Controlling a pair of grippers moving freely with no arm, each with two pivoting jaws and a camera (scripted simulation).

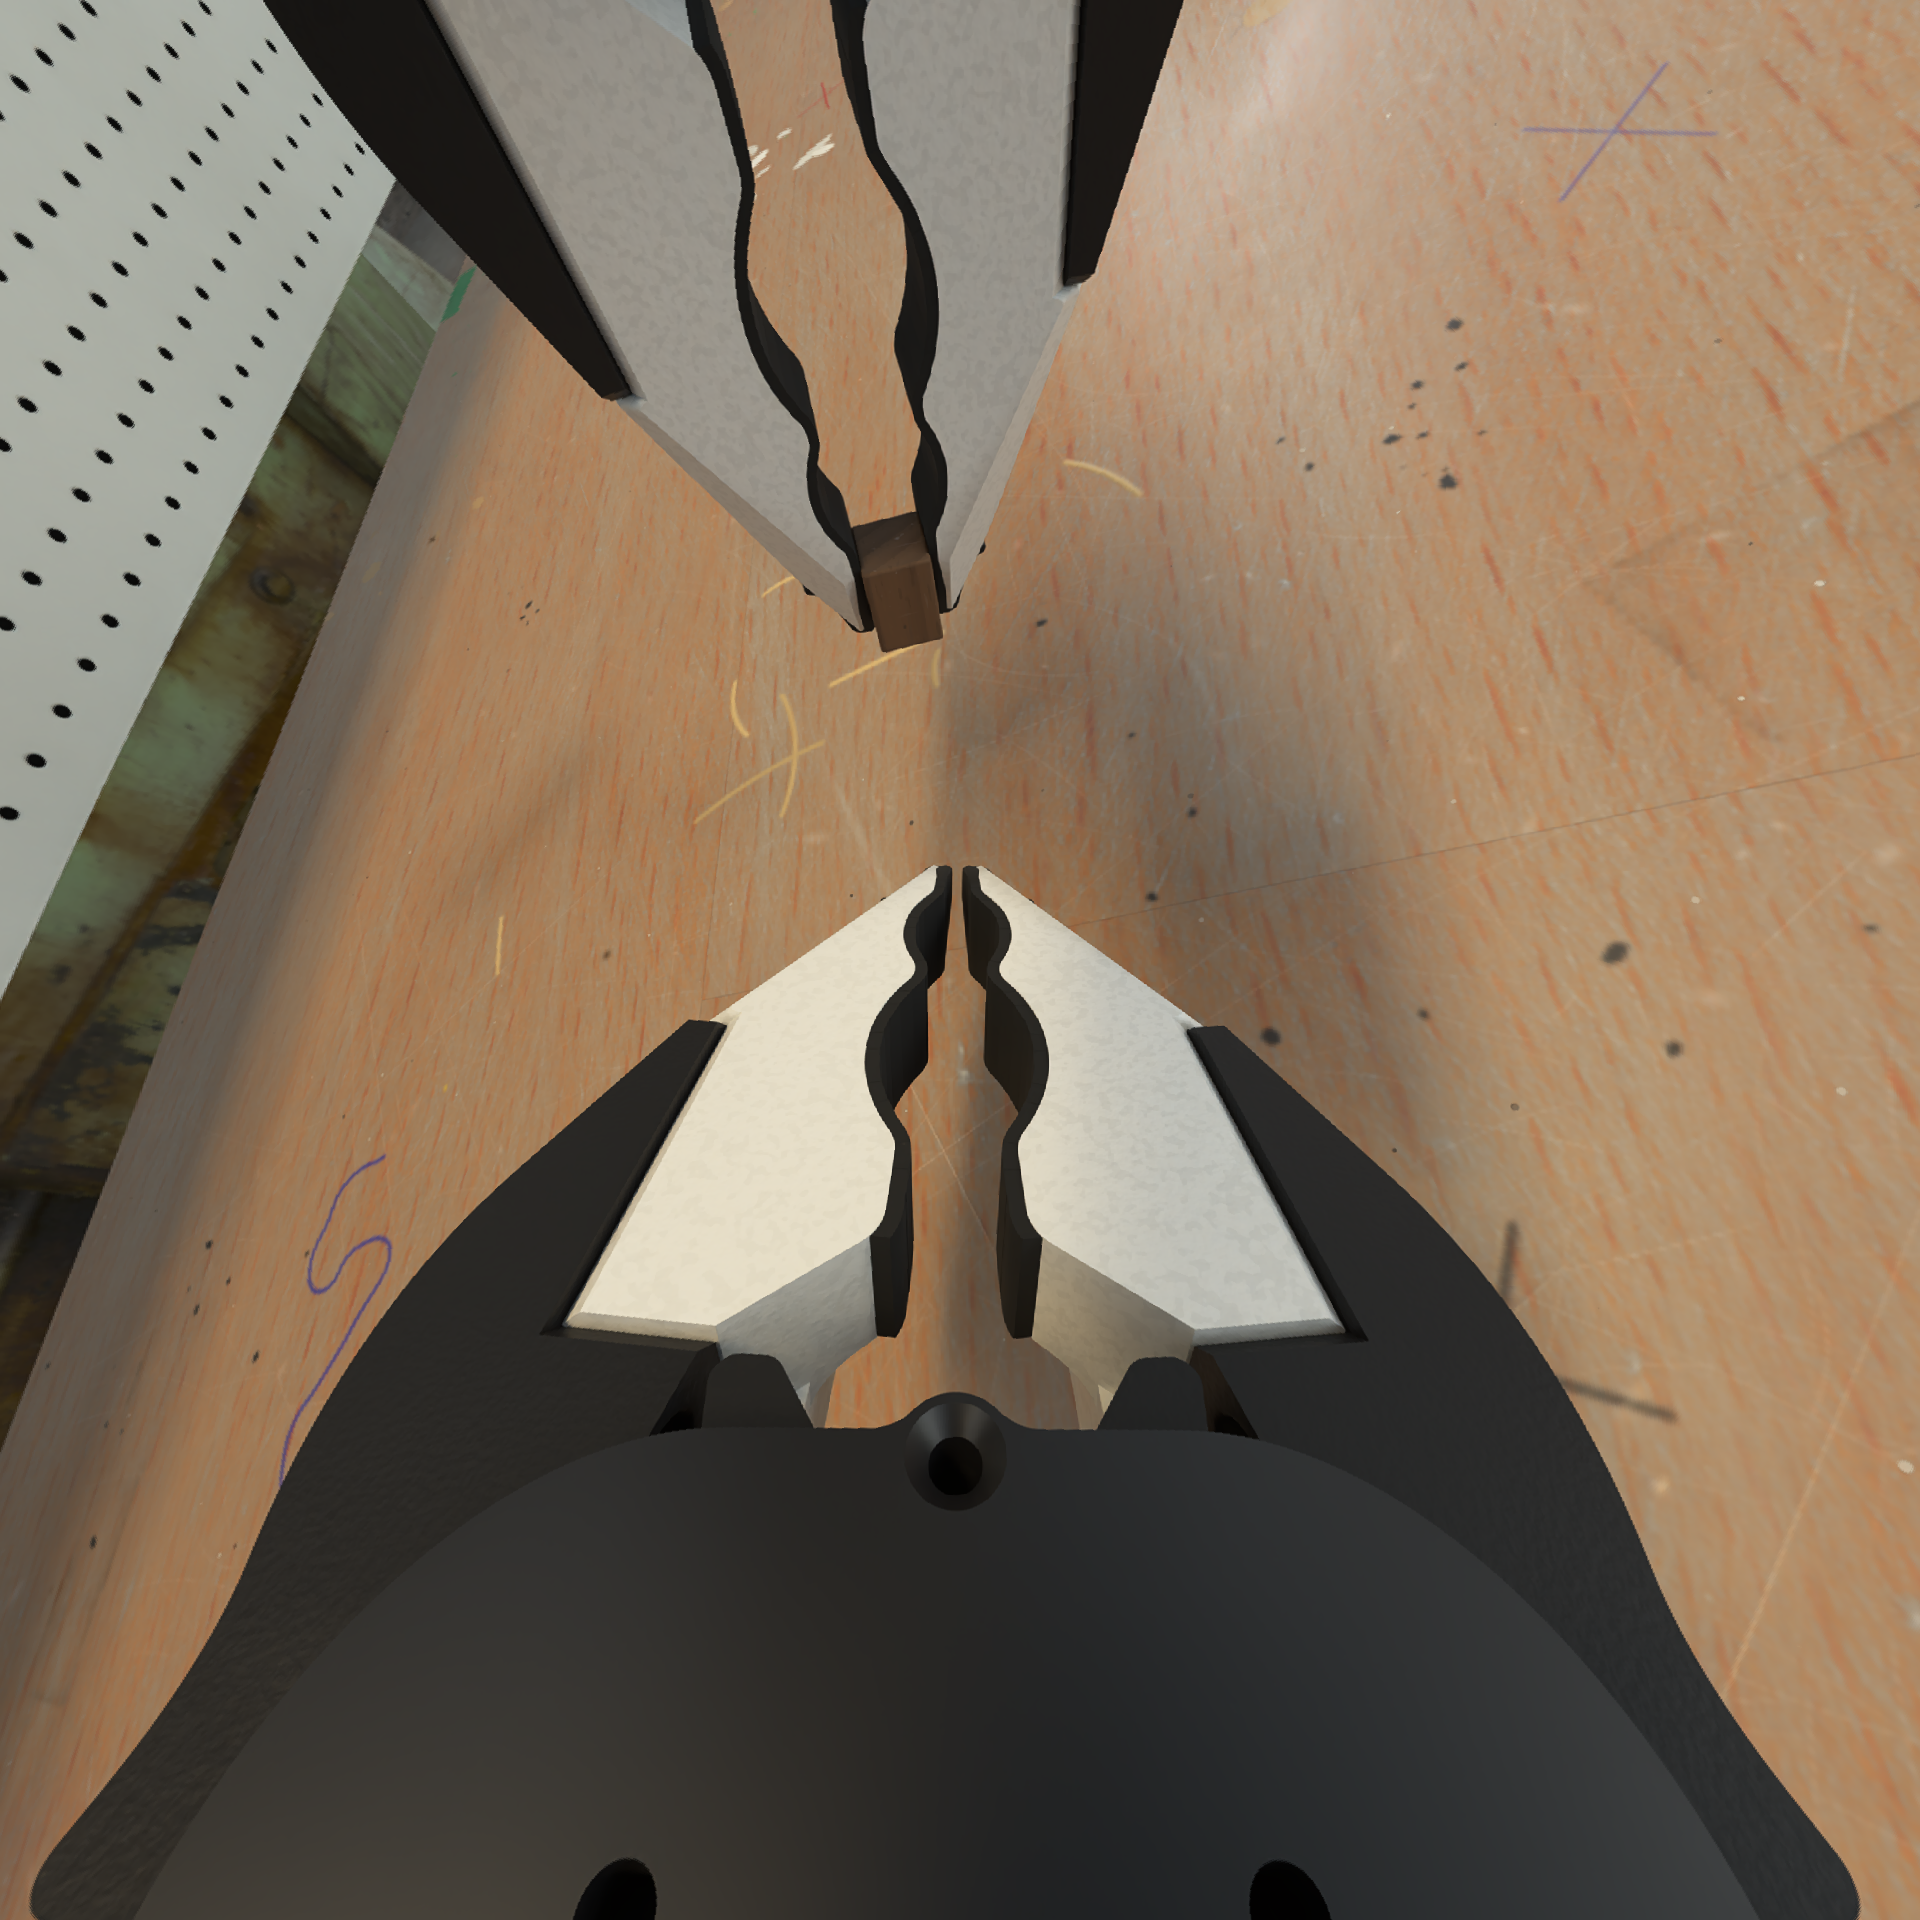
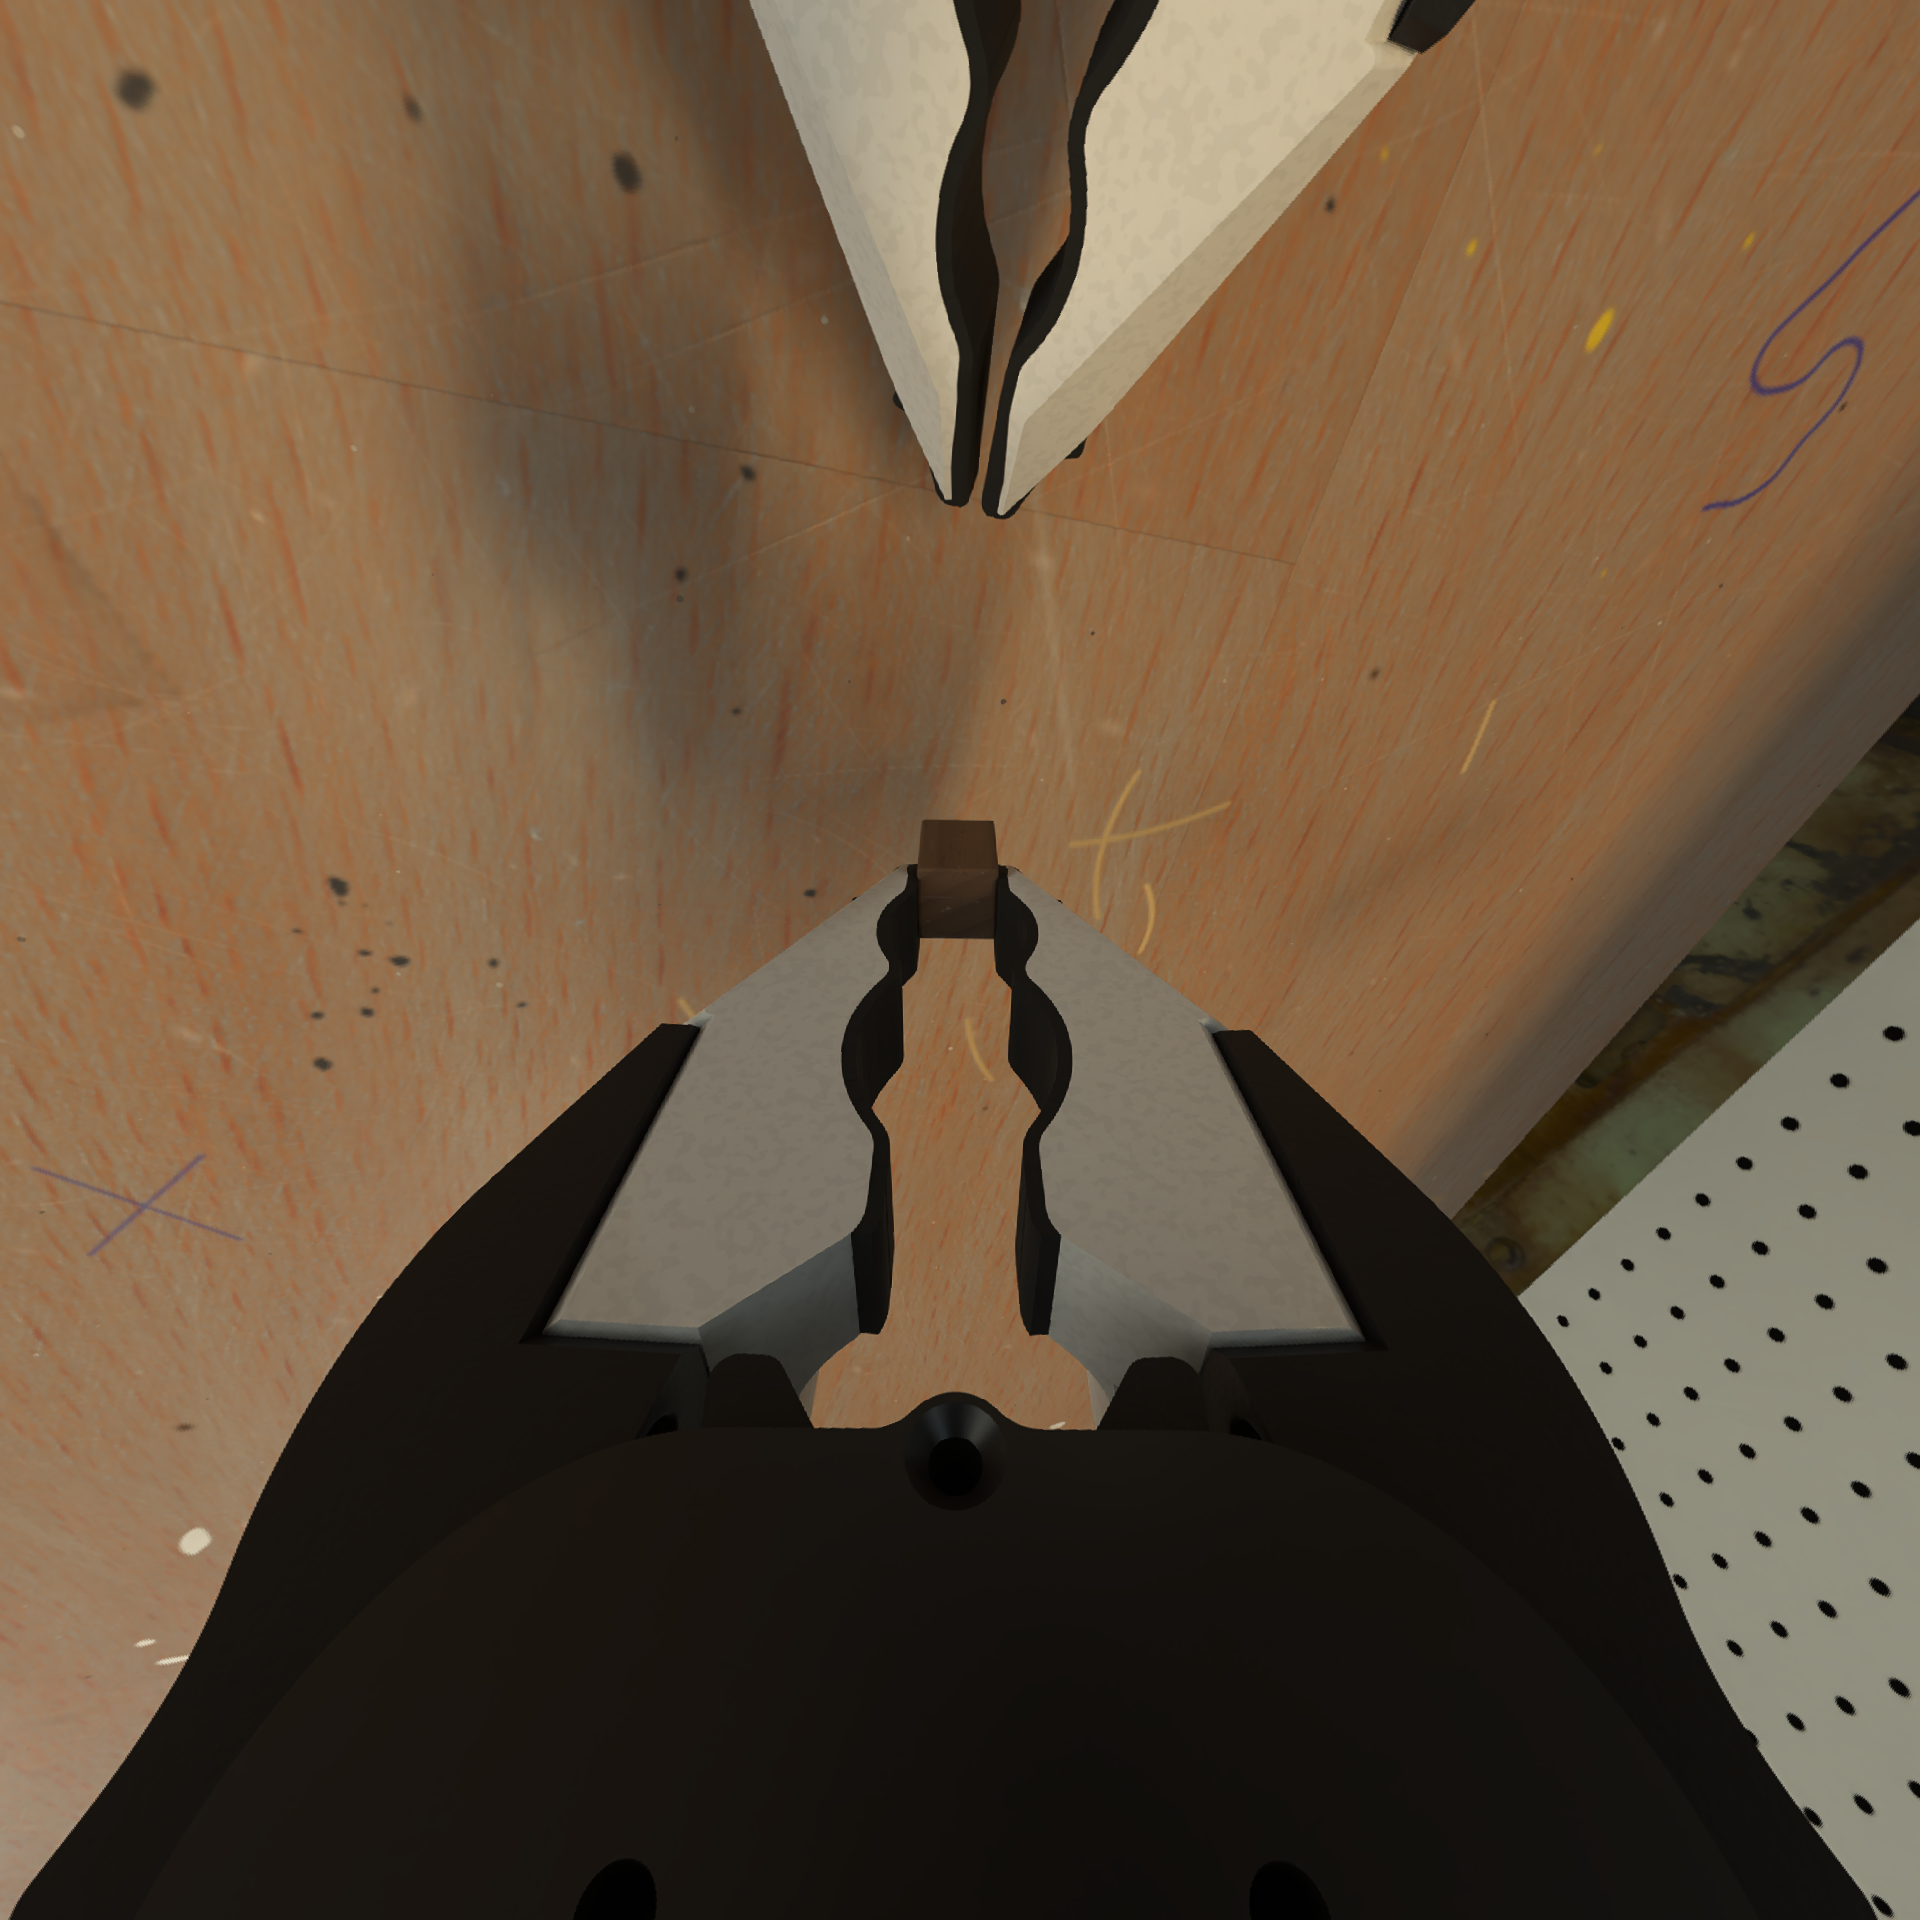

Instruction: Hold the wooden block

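The wooden block (image 2: pixel 957 878) is a small dark brown block pinched between the tips of my right gripper (image 2: pixel 957 883), with its far end sticking out past them. In the left wrist view the block (image 1: pixel 902 590) shows in the right gripper (image 1: pixel 902 608), which comes in from the top. My left gripper (image 1: pixel 956 873) is shut and empty, its tips almost touching, facing the block from a short distance. In the right wrist view the left gripper (image 2: pixel 977 499) enters from the top. Both hang over an orange wooden bench top (image 1: pixel 1455 727).
A white pegboard panel (image 1: pixel 125 364) stands past the bench edge at the left of the left wrist view, and it shows at the lower right of the right wrist view (image 2: pixel 1766 1403). A grimy greenish surface (image 1: pixel 187 779) lies between bench and panel. The bench bears paint specks and pen marks.
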